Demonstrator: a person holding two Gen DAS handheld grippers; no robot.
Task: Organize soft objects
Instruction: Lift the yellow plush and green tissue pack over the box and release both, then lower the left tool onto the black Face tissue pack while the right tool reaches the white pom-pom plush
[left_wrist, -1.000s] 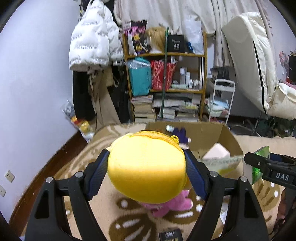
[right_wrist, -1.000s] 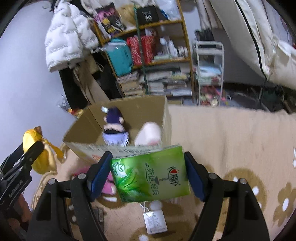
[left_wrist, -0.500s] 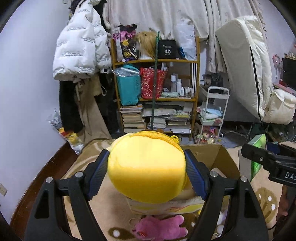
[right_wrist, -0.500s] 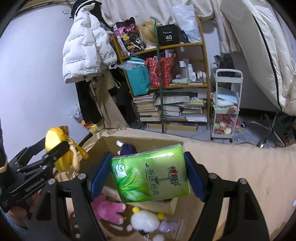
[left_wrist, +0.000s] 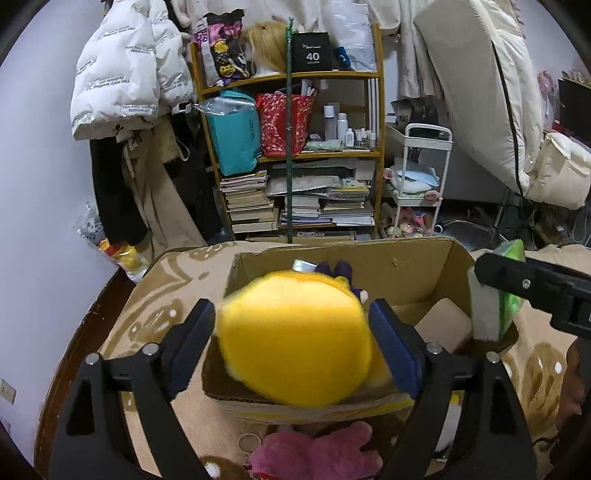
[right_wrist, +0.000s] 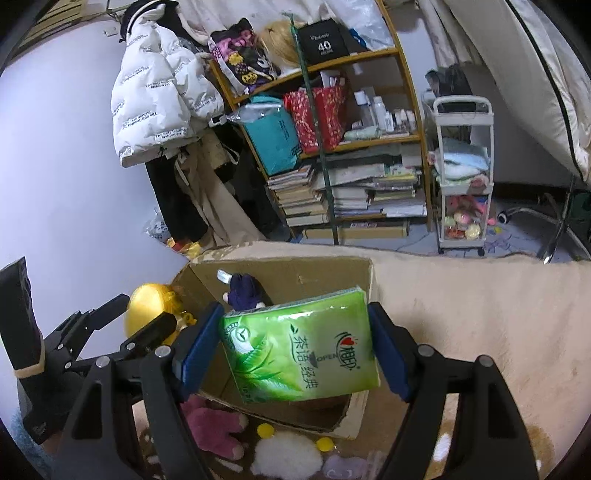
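Left tongs (left_wrist: 293, 341): clenched on the yellow plush (left_wrist: 295, 338), pads pressing both its sides; the plush is blurred at its edges and hangs over the near-left part of the box (left_wrist: 406, 266).
Yellow plush, right view: seen at the left (right_wrist: 146, 306), between the left tongs' fingers, at the box's left wall.
Box: open cardboard, on the rug (right_wrist: 461, 295), directly ahead of and below both tongs.
Inside box: purple doll (right_wrist: 243, 291) at the far side, beyond the left tongs; a pale block (left_wrist: 443, 325) to their right.
Right tongs (right_wrist: 297, 349): clenched on the tissue pack (right_wrist: 301, 349), held tilted over the box's near-right part.
Tissue pack: green, with white lettering facing the camera.
Below tongs: pink plush (left_wrist: 314, 454) on the rug, just outside the box's near wall; a white fluffy toy (right_wrist: 286, 456) right of it.
Beyond box: bookshelf (left_wrist: 295, 147).
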